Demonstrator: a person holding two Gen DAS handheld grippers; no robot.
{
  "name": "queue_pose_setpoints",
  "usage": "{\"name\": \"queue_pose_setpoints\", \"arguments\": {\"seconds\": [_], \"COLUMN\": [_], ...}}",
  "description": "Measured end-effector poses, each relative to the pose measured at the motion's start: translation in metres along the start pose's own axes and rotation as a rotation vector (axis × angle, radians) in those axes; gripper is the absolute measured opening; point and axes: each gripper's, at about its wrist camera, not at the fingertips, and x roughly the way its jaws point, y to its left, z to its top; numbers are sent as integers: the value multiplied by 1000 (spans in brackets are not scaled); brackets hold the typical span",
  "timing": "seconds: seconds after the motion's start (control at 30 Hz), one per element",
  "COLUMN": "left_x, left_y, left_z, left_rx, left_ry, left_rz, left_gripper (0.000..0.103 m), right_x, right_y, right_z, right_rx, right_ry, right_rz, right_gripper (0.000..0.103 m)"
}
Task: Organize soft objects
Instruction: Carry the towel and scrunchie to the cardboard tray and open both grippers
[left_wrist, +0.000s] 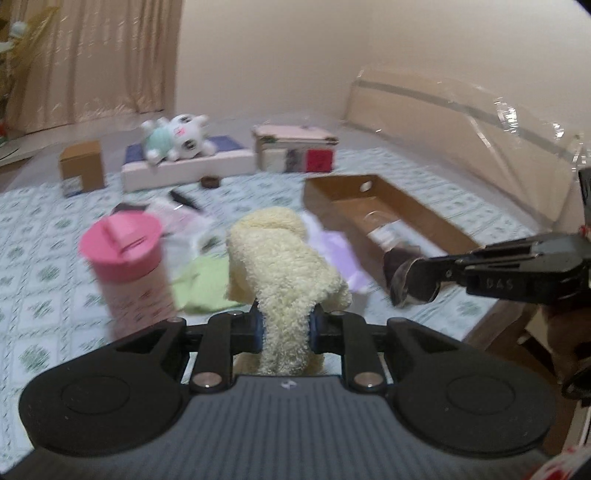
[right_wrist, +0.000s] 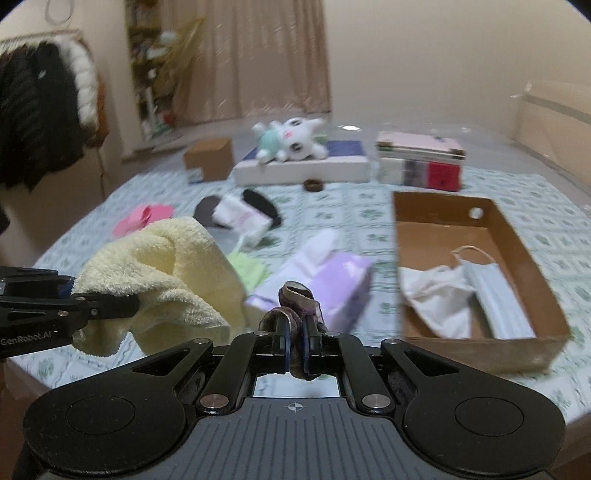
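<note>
Bed (right_wrist: 332, 218) is cluttered, with the cardboard box (right_wrist: 517, 236) holding a face mask (right_wrist: 495, 291). Left claw (left_wrist: 286, 328) is clamped on a fluffy yellow towel (left_wrist: 280, 258) held above the bed; right claw (right_wrist: 294, 347) pinches a small brownish cloth (right_wrist: 299, 299).

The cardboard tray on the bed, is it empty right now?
No, the cardboard tray already holds a face mask and a white cloth.

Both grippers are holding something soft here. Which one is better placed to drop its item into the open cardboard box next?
Right, probably. The right gripper, shut on the small brown cloth, sits beside the cardboard box; the left gripper, holding the yellow towel, is farther off.
</note>
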Motion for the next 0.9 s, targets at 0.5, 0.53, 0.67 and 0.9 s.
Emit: {"name": "queue_pose_setpoints", "arguments": {"seconds": [0.5, 0.53, 0.67, 0.9], "left_x": [55, 61, 86, 143], "left_y": [-103, -108, -124, -141], "left_z": [77, 81, 100, 126], "left_rx": [92, 93, 100, 96], "left_ry": [-64, -65, -67, -50], "left_rz": [-225, -231, -253, -268], "left_gripper": [19, 19, 19, 19], "right_x": [-60, -61, -60, -41], "right_y": [-99, -104, -127, -159], "right_z": [8, 10, 21, 40], "right_rx": [144, 150, 169, 179], "right_ry": [-108, -115, -138, -151], "right_rz": [-165, -173, -199, -232], "right_gripper": [6, 6, 6, 6]}}
